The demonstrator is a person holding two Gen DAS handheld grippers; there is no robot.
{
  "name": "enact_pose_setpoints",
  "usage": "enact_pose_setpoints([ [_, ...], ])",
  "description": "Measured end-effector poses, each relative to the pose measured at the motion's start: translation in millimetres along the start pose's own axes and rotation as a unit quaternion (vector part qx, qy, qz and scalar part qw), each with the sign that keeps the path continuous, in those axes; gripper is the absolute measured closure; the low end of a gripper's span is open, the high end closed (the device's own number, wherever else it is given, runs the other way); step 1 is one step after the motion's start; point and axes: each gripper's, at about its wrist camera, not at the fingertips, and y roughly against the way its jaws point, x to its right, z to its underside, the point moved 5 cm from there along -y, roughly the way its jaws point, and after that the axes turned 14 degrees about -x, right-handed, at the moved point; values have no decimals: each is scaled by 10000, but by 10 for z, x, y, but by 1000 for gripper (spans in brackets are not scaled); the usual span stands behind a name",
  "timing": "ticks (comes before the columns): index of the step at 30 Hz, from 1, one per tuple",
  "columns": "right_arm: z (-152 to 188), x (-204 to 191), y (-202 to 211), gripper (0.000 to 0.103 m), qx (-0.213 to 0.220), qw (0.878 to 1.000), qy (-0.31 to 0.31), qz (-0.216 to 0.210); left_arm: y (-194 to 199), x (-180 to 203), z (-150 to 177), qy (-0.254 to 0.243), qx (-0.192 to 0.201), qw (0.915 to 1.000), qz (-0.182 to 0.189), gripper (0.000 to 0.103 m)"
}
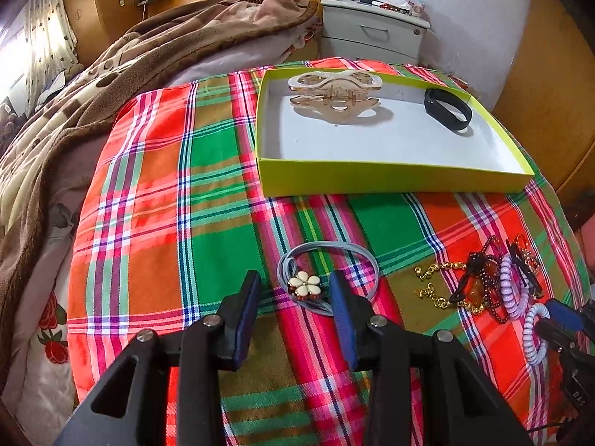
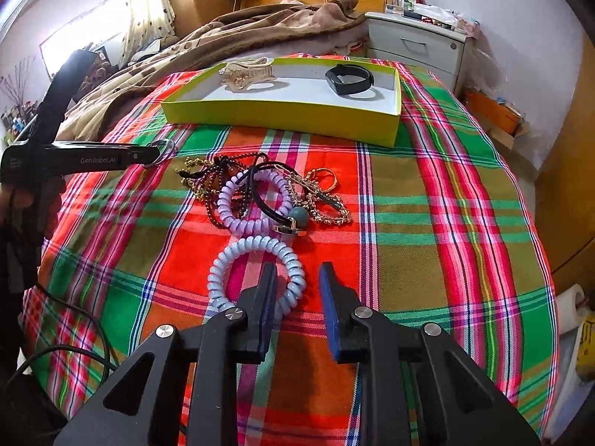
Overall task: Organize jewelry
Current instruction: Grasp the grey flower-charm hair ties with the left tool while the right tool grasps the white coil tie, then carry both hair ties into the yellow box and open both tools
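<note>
Bed: plaid cloth (image 2: 427, 223) in red, green and orange spread over it, brown blanket (image 1: 111, 85) bunched at 10 o'clock.
Box: shallow yellow-green box (image 2: 282, 111) with white floor, on the cloth at 12 o'clock of both grippers.
Box contents: beige claw clip (image 1: 334, 96) toward 11 o'clock, black wristband (image 1: 448, 109) toward 1 o'clock, the 2 well apart.
Left gripper: left gripper (image 1: 295, 288) tilted down over the cloth, fingers (image 1: 340, 297) apart; the right finger overlaps the grey loop, contact cannot be told.
Flower tie: grey elastic hair tie with a cream flower (image 1: 304, 285) flat on the cloth, flower between the 2 fingertips, loop spreading to 12 o'clock.
Right gripper: right gripper (image 2: 297, 278) angled down, fingers apart with a narrow gap, clamped on nothing.
Coil tie: pale blue spiral hair tie (image 2: 256, 271) on the cloth; the left finger sits over the inside of the ring, its right-hand rim lying in the gap.
Pile: lilac spiral tie (image 2: 253, 204), gold chain (image 2: 327, 200), dark beads (image 2: 212, 200) and black cord tangled at 12 o'clock of the right gripper, just beyond the blue coil.
Nightstand: white nightstand (image 2: 416, 44) at 1 o'clock, past the bed.
</note>
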Motion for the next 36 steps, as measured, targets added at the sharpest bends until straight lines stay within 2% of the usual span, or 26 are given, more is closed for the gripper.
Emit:
enact_pose_setpoints([
  [2,7,14,3,88,13,10000,-23,3,11,2,13,-14,15,10000,20,78],
  [4,8,31,5,90,30,10000,-71,3,18,3,24,-27,25,10000,21,85],
  [14,30,108,51,92,144,9996,-227,-5,52,-39,94,112,84,9995,269,85],
  [23,49,180,155,93,342,9986,-393,-69,111,-38,179,153,139,9994,269,85],
  [36,-126,325,404,93,740,9952,-638,-6,442,-56,175,114,516,9980,344,85],
])
